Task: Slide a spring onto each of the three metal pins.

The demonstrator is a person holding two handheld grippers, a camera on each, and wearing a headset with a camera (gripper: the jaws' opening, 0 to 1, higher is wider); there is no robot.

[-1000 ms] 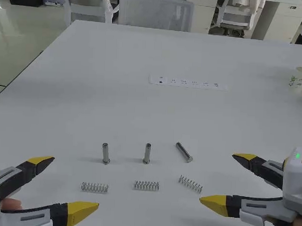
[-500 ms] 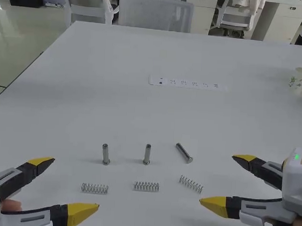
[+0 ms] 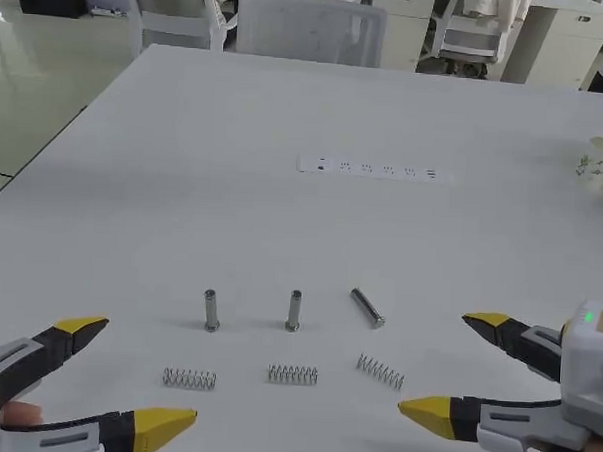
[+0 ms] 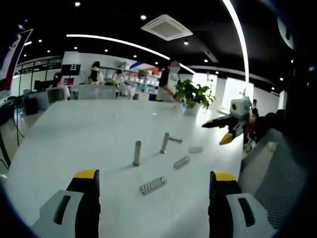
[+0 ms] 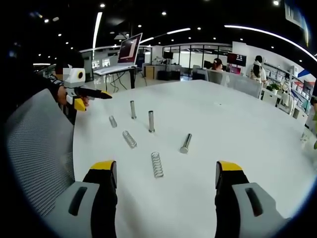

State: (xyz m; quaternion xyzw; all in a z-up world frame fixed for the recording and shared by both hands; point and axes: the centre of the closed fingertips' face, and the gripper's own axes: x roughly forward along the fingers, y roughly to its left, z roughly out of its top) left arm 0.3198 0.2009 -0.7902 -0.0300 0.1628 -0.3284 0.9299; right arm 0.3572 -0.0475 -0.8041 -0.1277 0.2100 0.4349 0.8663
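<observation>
1. Closest in, the left gripper hovers over the near left corner of the white table. Its yellow-tipped jaws are spread wide and hold nothing.
2. Across from it at the near right is the right gripper, jaws just as wide apart and also empty.
3. Between the two grippers, three springs lie flat in a row on the table: the left spring, the middle spring and the right spring, which is slanted.
4. Just beyond them are the three metal pins. The left pin and the middle pin stand upright on their flared heads. The right pin lies on its side at an angle, head toward the near right. Each spring lies apart from its pin.
5. Farther out, mid-table, a white power strip lies crosswise, well apart from the pins.
6. Past the far edge stands a grey mesh chair.
</observation>
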